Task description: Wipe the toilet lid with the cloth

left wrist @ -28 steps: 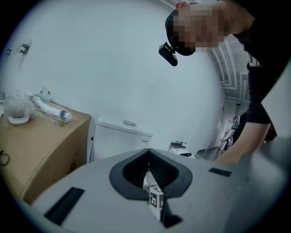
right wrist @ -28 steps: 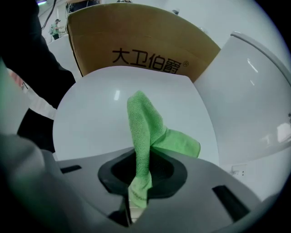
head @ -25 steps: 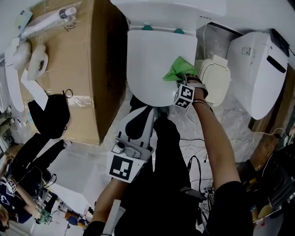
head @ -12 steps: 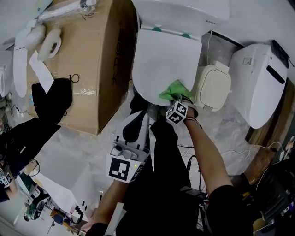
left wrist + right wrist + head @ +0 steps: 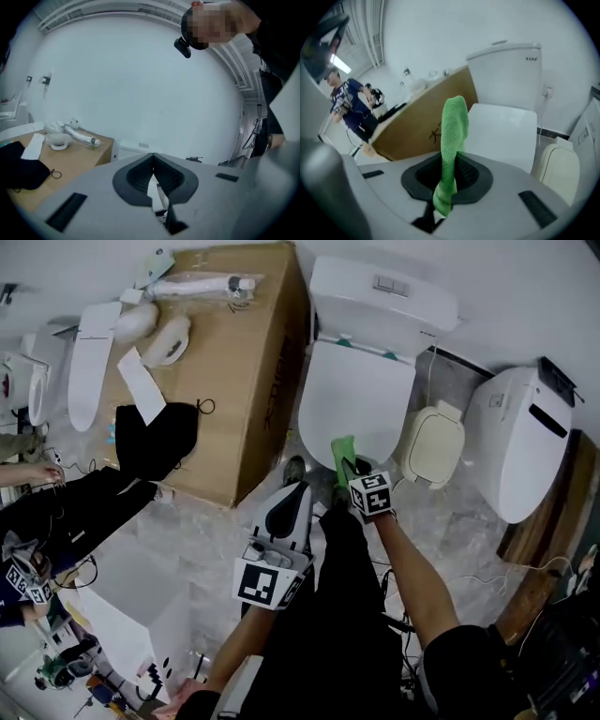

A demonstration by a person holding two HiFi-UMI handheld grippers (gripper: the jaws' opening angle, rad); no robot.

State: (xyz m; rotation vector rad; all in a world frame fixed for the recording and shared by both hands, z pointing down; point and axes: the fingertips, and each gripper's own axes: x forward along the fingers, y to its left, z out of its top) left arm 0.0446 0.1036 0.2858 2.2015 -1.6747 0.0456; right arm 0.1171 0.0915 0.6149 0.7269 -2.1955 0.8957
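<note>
The green cloth [image 5: 454,131] is a narrow, ribbed strip of microfibre. The right gripper [image 5: 451,176] has its jaws pressed on the lower part of the strip. The upper part stands up between them and bends over at the top. In the right gripper view the cloth rises in front of the white toilet lid [image 5: 502,133], which is down. This view does not show whether the cloth touches the lid.

The head view shows the cloth at the front edge of the lid, with the right gripper just behind it. The left gripper [image 5: 152,173] is held lower and to the left, apart from the toilet. Its own view shows the two dark pads together with nothing between them.

The cardboard box [image 5: 230,371] beside the toilet is closed. On its top lie a black garment [image 5: 155,439], a white tube in plastic wrap [image 5: 197,285] and some white parts. A second white toilet [image 5: 520,442] stands at the right.
</note>
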